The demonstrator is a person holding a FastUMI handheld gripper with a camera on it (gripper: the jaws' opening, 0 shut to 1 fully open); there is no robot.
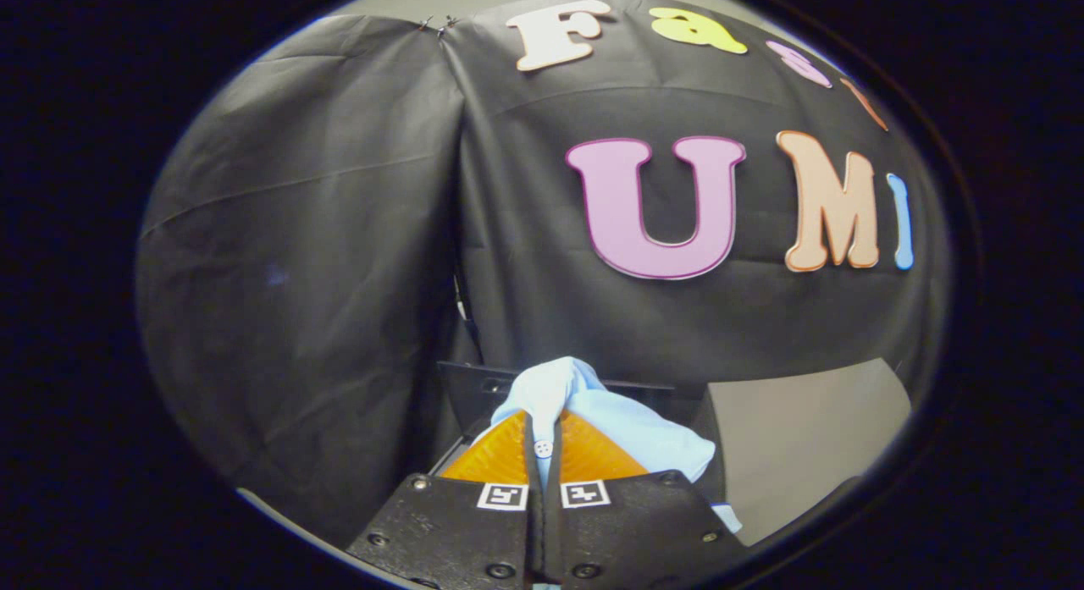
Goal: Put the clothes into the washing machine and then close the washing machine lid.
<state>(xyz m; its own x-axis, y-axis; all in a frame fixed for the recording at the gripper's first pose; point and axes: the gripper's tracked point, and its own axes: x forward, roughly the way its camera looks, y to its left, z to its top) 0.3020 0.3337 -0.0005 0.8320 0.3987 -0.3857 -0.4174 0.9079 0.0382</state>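
A light blue garment (610, 421) with a small white button is pinched between my two fingers, and my gripper (543, 429) is shut on it. The cloth bunches up above the fingertips and drapes off to the right of them. Right behind the garment I see a dark raised panel (474, 387), which looks like the washing machine's open lid. The machine's opening lies hidden under my fingers and the cloth.
A grey flat surface (804, 438) lies to the right, beyond the hanging cloth. The booth's black cloth wall (339, 277) stands close behind and to the left, with a fold running down its middle.
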